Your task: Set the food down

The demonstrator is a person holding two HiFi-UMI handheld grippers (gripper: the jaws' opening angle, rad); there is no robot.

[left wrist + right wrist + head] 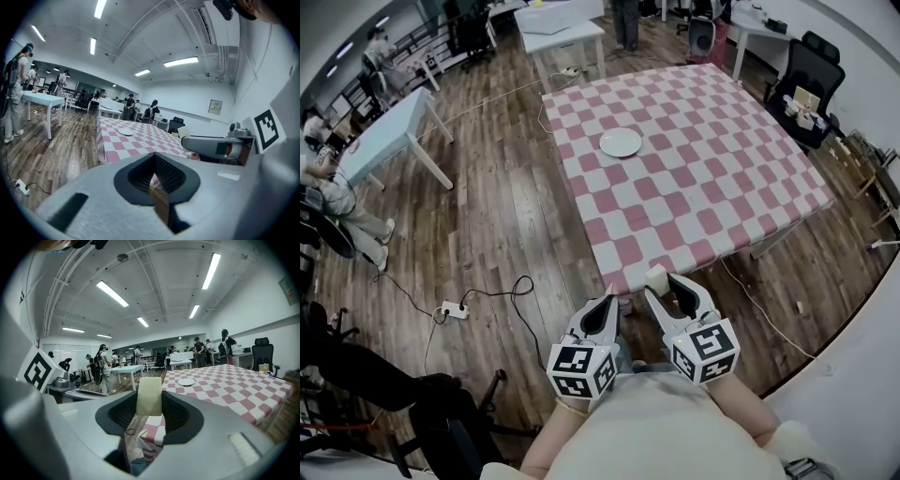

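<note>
One piece of food [149, 396]: a pale cream, flat, squarish block with soft rounded corners and a matte, plain surface. It stands upright between the pads of the right gripper [662, 284], whose jaws are spread wide and clamped on its two sides, so about half of it sticks up past the jaw tips. In the head view it hangs in the air at the near corner of the table [712, 159], by the edge of the pink-and-white checked cloth, not touching it.

Left gripper [607, 302] sits just beside the right one, on its left, tips drawn together with nothing between them; only a thin slit of floor and cloth shows through its pads. Both are held close to the person's body.

White plate [621, 142] lies on the cloth toward the far side, well apart from the food. Wood floor [497, 216] surrounds the table, with a white power strip [454, 309] and black cable to the left.
</note>
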